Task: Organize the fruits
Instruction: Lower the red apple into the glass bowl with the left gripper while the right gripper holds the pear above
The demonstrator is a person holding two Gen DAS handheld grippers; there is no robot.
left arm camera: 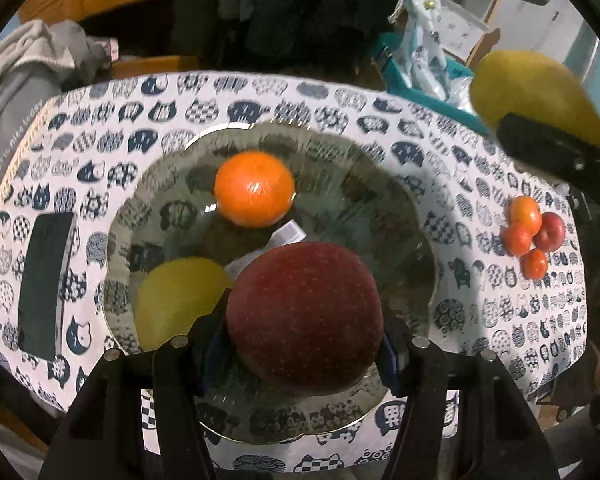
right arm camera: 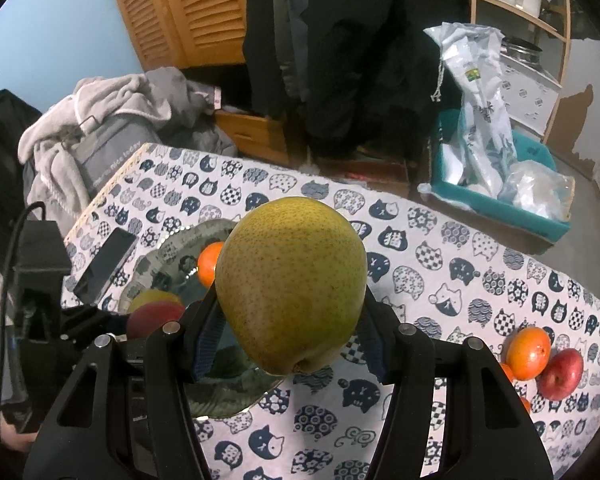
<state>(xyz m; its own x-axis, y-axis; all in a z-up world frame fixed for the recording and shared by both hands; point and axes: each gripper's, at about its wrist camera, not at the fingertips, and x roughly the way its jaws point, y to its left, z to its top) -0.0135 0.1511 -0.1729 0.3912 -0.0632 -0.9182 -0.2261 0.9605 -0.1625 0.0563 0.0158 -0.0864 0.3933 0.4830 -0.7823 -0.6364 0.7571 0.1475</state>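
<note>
- Left wrist view: the left claw (left arm camera: pixel 305 320) is clenched on one dark red speckled apple (left arm camera: pixel 304 316), held between its two black fingers above the scalloped clear glass plate (left arm camera: pixel 400 216).
- On that plate lie two fruits: one round orange mandarin (left arm camera: pixel 254 188) toward the far side and one yellow-green fruit (left arm camera: pixel 176 300) at the near left, partly hidden by the left finger.
- The plate sits on the counter covered by a white cloth printed with navy cat faces (left arm camera: pixel 260 96).
- To the right of the plate, apart from it, four small red-orange fruits (left arm camera: pixel 532 236) lie clustered and touching one another.
- One dark flat phone (left arm camera: pixel 44 280) lies on the cloth left of the plate.
- At upper right, the right claw (left arm camera: pixel 540 120) grips one yellow-green pear (left arm camera: pixel 528 88) in the air.
- Right wrist view: the right claw (right arm camera: pixel 290 320) is clamped on the same single pear (right arm camera: pixel 290 288), held above the cloth (right arm camera: pixel 440 264) near the plate's (right arm camera: pixel 168 256) right edge.
- Behind the pear, the mandarin (right arm camera: pixel 209 262) shows on the plate, and the apple (right arm camera: pixel 152 318) shows at the left in the other claw.
- At the right edge of the cloth, the small fruits (right arm camera: pixel 540 356) cluster; two show clearly and others are cut off.
- The phone (right arm camera: pixel 106 266) lies beside the plate.
</note>
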